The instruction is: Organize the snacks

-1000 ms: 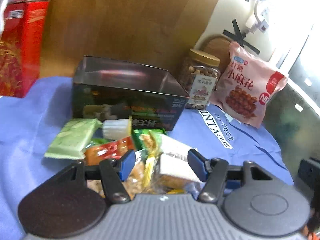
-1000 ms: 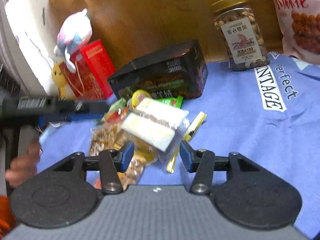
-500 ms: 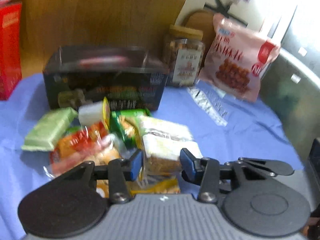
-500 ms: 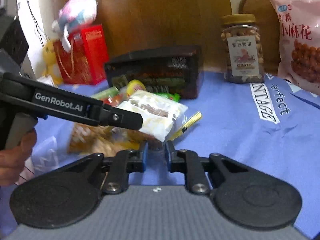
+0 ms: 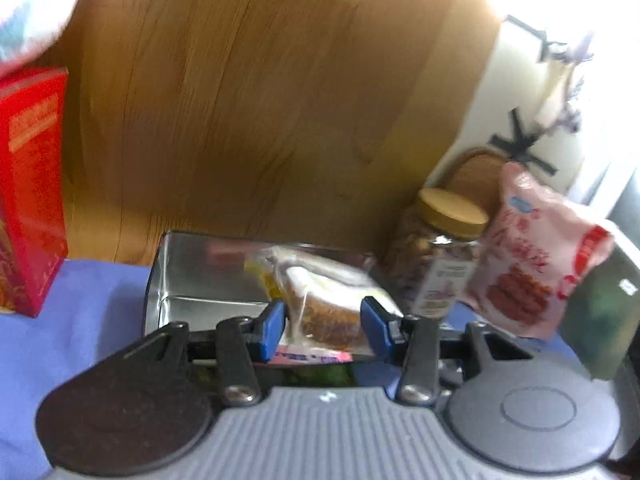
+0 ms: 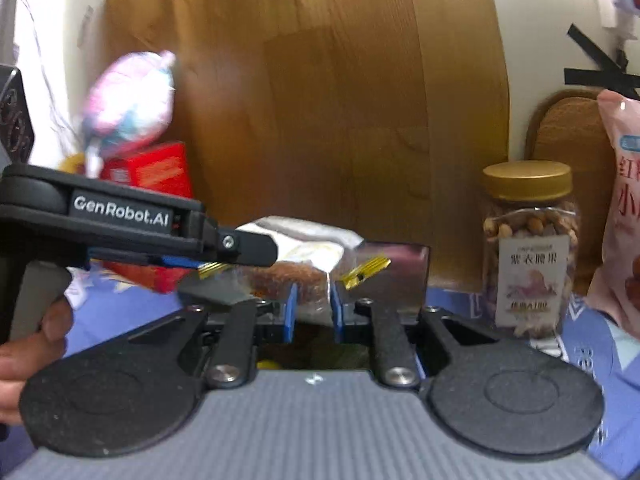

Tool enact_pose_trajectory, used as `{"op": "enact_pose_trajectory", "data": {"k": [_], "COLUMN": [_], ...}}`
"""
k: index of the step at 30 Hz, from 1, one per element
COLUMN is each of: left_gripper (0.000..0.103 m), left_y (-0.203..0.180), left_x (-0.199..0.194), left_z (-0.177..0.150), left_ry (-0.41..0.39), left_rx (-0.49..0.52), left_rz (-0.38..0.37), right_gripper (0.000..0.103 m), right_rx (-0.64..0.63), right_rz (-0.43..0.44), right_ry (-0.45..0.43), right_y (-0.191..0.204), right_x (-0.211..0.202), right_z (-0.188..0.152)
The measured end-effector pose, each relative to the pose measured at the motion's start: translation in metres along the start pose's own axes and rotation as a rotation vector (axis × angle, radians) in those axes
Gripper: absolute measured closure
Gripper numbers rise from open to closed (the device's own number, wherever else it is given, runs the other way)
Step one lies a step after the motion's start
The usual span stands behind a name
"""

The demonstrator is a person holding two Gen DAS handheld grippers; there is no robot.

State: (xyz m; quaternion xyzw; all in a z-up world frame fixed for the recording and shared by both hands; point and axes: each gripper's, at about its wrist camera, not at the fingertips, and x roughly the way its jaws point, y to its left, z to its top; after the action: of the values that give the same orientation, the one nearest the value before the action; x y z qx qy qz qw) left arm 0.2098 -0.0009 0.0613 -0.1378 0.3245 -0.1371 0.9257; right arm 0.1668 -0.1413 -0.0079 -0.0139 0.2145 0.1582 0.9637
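Gripping one clear snack packet (image 5: pixel 320 300) from both sides, the left gripper (image 5: pixel 324 330) and right gripper (image 6: pixel 313 312) are holding it just above the open tin box (image 5: pixel 192 280), jaws pressing its wrapper. A yellow strip (image 6: pixel 366 270) is sticking out beside the packet, possibly another wrapper. Right of the box, a nut jar (image 6: pixel 528 248) and pink bag (image 5: pixel 532 260) are standing; left of it, a red carton (image 5: pixel 30 184) is standing.

Both wrist views close, facing tin (image 5: pixel 208 276).
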Motion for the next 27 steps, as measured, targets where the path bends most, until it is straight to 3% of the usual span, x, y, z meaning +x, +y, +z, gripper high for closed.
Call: {"op": "enact_pose_trajectory", "data": {"k": [2, 6, 9, 15, 17, 19, 21, 23, 25, 26, 27], "left_gripper": [0.062, 0.060, 0.060, 0.060, 0.060, 0.060, 0.060, 0.060, 0.060, 0.060, 0.060], "left_y": [0.008, 0.029, 0.052, 0.102, 0.114, 0.119, 0.116, 0.111, 0.110, 0.111, 0.111], "left_x": [0.005, -0.024, -0.048, -0.065, -0.062, -0.062, -0.066, -0.067, -0.065, -0.063, -0.064], "left_z": [-0.002, -0.009, -0.021, -0.053, -0.063, -0.068, -0.072, -0.074, -0.075, -0.076, -0.077], "left_ry": [0.022, -0.045, -0.068, 0.011, 0.048, 0.059, 0.048, 0.039, 0.044, 0.048, 0.049], "left_rx": [0.015, 0.003, -0.027, -0.127, -0.173, -0.206, -0.197, -0.177, -0.173, -0.174, -0.178], "left_rz": [0.027, 0.006, 0.044, 0.075, 0.074, 0.050, 0.025, 0.011, 0.000, -0.009, -0.017], "right_gripper": [0.077, 0.077, 0.077, 0.077, 0.076, 0.067, 0.060, 0.060, 0.063, 0.078, 0.079], "right_rx": [0.027, 0.119, 0.180, 0.181, 0.137, 0.129, 0.121, 0.103, 0.126, 0.158, 0.191], "right_rz": [-0.027, 0.042, 0.112, 0.225, 0.182, 0.134, 0.091, 0.067, 0.070, 0.081, 0.095], "right_ry": [-0.004, -0.020, 0.027, 0.121, 0.147, 0.170, 0.180, 0.191, 0.214, 0.213, 0.212], "right_y": [-0.005, -0.016, -0.015, 0.023, 0.038, 0.043, 0.045, 0.048, 0.044, 0.040, 0.035], "right_x": [0.001, -0.022, -0.030, -0.028, -0.019, -0.006, 0.006, 0.015, 0.023, 0.020, 0.017], "right_z": [0.001, -0.009, -0.025, -0.046, -0.044, -0.041, -0.040, -0.039, -0.040, -0.043, -0.044]}}
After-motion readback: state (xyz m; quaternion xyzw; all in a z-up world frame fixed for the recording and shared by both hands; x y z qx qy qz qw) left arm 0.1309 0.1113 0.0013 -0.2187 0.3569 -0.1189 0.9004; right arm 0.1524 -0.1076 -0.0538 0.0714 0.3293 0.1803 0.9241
